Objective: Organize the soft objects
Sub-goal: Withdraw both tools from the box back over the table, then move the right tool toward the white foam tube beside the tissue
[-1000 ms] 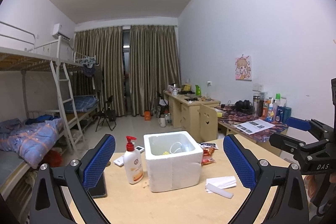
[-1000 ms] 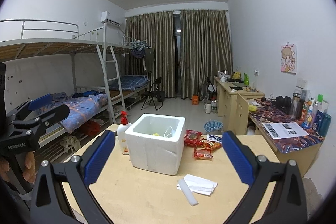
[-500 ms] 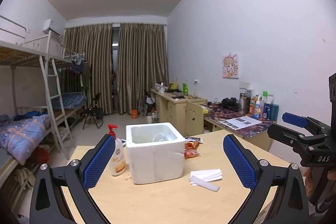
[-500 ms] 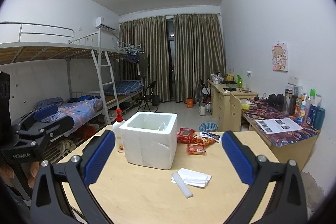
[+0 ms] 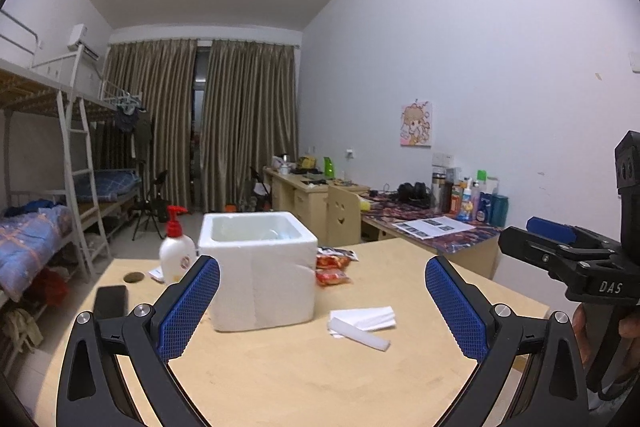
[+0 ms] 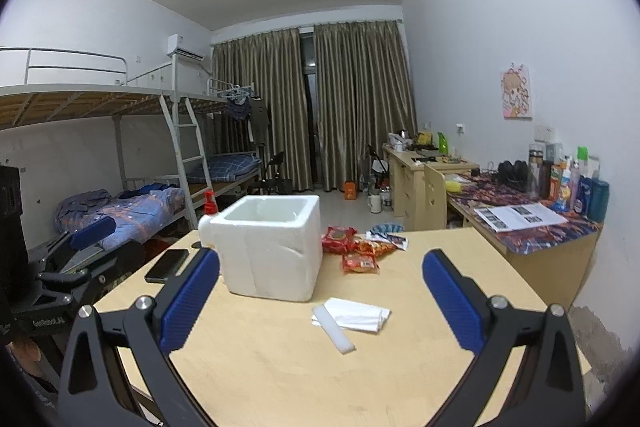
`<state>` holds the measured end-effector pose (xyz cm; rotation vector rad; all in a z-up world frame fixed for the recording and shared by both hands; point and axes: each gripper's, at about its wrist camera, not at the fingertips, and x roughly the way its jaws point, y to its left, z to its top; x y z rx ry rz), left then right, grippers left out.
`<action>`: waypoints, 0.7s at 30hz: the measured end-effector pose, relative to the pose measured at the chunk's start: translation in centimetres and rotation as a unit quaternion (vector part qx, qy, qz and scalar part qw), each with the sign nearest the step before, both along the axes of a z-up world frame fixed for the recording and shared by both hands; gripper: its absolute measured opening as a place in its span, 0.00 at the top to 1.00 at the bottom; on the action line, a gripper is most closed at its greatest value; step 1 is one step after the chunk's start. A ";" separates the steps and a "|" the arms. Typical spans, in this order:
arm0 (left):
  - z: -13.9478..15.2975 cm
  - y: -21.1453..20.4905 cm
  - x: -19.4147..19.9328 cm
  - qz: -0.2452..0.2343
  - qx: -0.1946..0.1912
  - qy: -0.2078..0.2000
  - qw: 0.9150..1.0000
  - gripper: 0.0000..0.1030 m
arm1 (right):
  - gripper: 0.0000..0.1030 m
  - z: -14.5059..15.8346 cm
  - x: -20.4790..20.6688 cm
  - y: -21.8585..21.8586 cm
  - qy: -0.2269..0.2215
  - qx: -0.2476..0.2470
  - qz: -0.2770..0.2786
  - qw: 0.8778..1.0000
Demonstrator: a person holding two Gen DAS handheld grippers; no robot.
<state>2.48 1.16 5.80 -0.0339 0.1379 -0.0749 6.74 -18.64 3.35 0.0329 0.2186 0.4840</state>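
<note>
While both tools hang over the near edge of the table [image 6: 460, 255], nothing is gripped.

Left gripper [image 5: 322, 301]: fingers spread wide, empty, above bare tabletop.

Right gripper [image 6: 320, 293]: fingers likewise spread wide, empty; it also shows at the right edge of the left view.

Foam strip [image 6: 333, 328]: nearest item, lying flat ahead of the right fingers, just inside their gap; long axis runs diagonally, near end to the right.

Folded white cloth [image 6: 357, 313]: touching the strip, partly under its far end, right of the box.

Nearer hand: judged the right, since strip and cloth sit central in its view and off to the right in the left view.

Foam box [image 6: 272, 247]: open-topped, behind and left of the cloth.

Snack packets [image 6: 354, 251]: farther back, right of the box, apart from it.

Pump bottle [image 5: 176, 253] and phone [image 6: 167, 265]: left of the box.
</note>
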 end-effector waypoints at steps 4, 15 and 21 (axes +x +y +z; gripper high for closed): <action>-0.9 -0.6 0.2 -0.011 -0.004 0.004 1.000 0.00 | 0.00 -1.0 0.2 -0.9 0.013 0.005 -0.008 1.000; -3.7 -0.7 1.6 -0.015 -0.028 0.027 0.999 0.00 | 0.00 -3.5 0.7 -2.4 0.035 0.017 -0.015 0.999; -4.8 -1.1 3.0 -0.023 -0.025 0.046 0.998 0.00 | 0.00 -4.5 1.8 -2.8 0.052 0.013 -0.027 0.998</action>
